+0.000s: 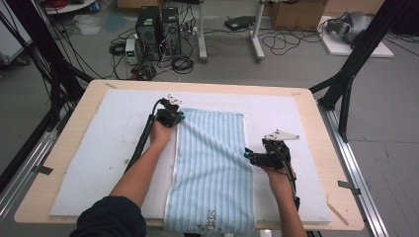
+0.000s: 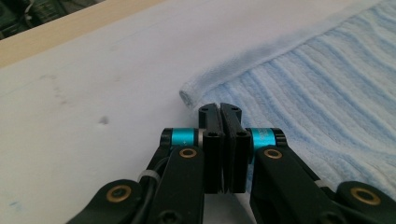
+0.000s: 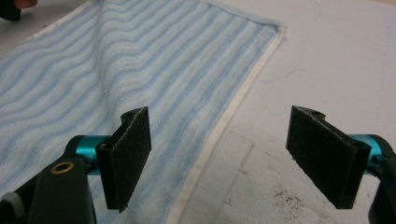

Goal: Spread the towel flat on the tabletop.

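So I'm working on the striped towel [image 1: 212, 168], which is lying flat on the white pad [image 1: 99, 163] over the table [image 1: 59, 148], near end hanging off the edge. Left tongs [image 2: 220, 109] are closed at the far-left corner, gripping nothing. Right tongs [image 3: 219, 158] are wide open, straddling the right hem. Folding's not started, I'd say.

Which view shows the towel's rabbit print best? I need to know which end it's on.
The high view: the rabbit print sits at the towel's near end, by the table edge. The left gripper view shows a far corner, the right gripper view a side hem, with no print.
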`<state>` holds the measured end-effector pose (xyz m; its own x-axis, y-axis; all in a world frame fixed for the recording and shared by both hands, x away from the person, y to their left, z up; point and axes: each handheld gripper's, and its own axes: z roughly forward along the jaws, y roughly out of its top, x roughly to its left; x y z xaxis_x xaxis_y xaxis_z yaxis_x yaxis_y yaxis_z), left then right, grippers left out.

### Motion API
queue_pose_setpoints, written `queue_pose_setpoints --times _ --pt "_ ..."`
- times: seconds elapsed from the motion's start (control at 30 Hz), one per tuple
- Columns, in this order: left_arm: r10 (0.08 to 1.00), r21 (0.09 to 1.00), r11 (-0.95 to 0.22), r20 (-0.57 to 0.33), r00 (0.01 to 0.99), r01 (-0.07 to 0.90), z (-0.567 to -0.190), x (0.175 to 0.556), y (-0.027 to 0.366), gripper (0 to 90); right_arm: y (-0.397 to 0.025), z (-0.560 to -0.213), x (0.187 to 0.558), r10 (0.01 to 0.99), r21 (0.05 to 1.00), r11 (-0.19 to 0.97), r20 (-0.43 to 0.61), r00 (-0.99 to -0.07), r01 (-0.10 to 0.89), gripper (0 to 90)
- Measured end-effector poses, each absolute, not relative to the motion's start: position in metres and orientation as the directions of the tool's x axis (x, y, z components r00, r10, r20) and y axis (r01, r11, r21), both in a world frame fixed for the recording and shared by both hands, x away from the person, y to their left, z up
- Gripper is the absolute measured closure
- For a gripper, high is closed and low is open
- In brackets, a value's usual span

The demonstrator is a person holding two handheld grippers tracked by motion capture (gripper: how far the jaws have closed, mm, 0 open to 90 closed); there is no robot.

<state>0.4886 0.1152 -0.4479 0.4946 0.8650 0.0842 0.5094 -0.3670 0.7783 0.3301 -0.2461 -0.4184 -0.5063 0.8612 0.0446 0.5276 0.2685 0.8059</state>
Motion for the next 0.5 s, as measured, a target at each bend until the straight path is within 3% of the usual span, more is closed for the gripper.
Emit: queue_pose_setpoints --times 0.2,0.3,0.37,0.5 --pt "0.883 0.784 -0.324 0.051 0.466 0.529 -0.448 0.493 0.129 84.7 -0.243 -0.421 0.336 0.855 0.81 0.263 0.055 -0.515 0.524 22.1" --pt "0.904 0.785 -0.254 -0.016 0.428 0.565 -0.449 0.494 0.133 56.8 -0.243 -0.423 0.345 0.856 0.805 0.26 0.063 -0.513 0.533 22.8" --pt "0.892 0.783 -0.242 -0.054 0.449 0.574 -0.449 0.493 0.138 44.7 -0.243 -0.421 0.356 0.837 0.813 0.273 0.062 -0.543 0.514 22.8" --pt "0.878 0.798 -0.195 -0.117 0.463 0.571 -0.448 0.484 0.147 40.7 -0.237 -0.418 0.383 0.814 0.808 0.307 0.05 -0.578 0.503 21.4"
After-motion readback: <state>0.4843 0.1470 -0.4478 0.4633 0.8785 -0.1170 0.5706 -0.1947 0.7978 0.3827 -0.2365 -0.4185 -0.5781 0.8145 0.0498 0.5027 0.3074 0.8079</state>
